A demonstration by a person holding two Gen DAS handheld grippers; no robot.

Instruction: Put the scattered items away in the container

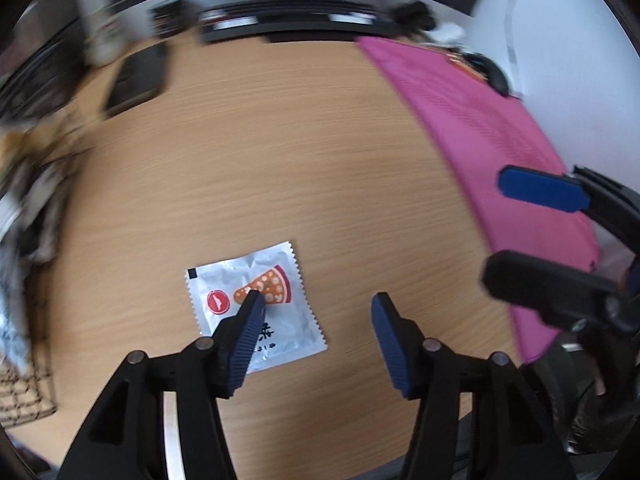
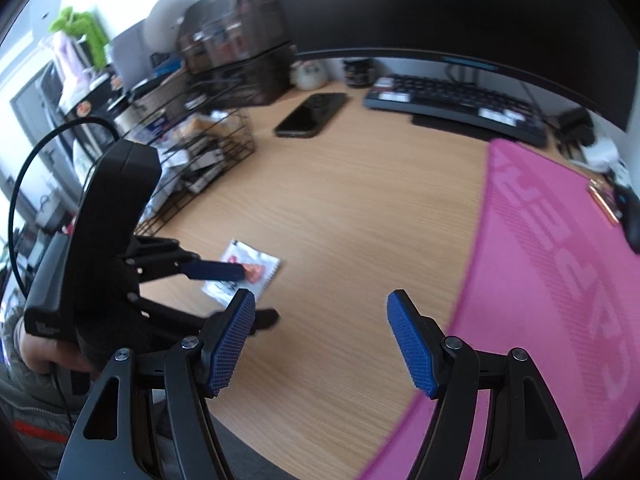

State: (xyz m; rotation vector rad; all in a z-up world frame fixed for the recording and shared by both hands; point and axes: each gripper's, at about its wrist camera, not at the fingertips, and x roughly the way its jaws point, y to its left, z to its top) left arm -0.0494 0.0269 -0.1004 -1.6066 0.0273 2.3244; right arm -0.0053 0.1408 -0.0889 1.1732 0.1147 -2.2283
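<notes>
Desk (image 2: 340, 208) first: a wide stretch of pale wood, with a pink mat (image 2: 560, 280) covering its right side and a monitor (image 2: 460, 8) looming at the back above a keyboard (image 2: 452, 100). A phone (image 2: 312, 114) lies face up near the middle rear. Over on the left stands a black wire basket (image 2: 208, 148), already stuffed with packets and papers, and that looks like the container, though I can't say for sure.

Now the action. One sachet (image 1: 256, 304), white with a pizza slice printed on it, lies flat on the bare wood, well apart from the basket. So the job is not finished; at least this piece is left to go in, and no other loose items show clearly on the desk.

Left gripper (image 1: 316, 308) hangs right over it, jaws spread wide, one blue pad in front of the sachet's face and the other off to its right over plain wood. Nothing is pinched yet. Whether the pad actually touches the foil is hard to tell from here.

Right gripper (image 2: 322, 312) hovers near the mat's edge, jaws also parted and holding nothing.

My read: a grasp is being lined up, with the lift and the carry to the basket all to come. A flat, thin packet like this could be awkward to nip off the wood.
</notes>
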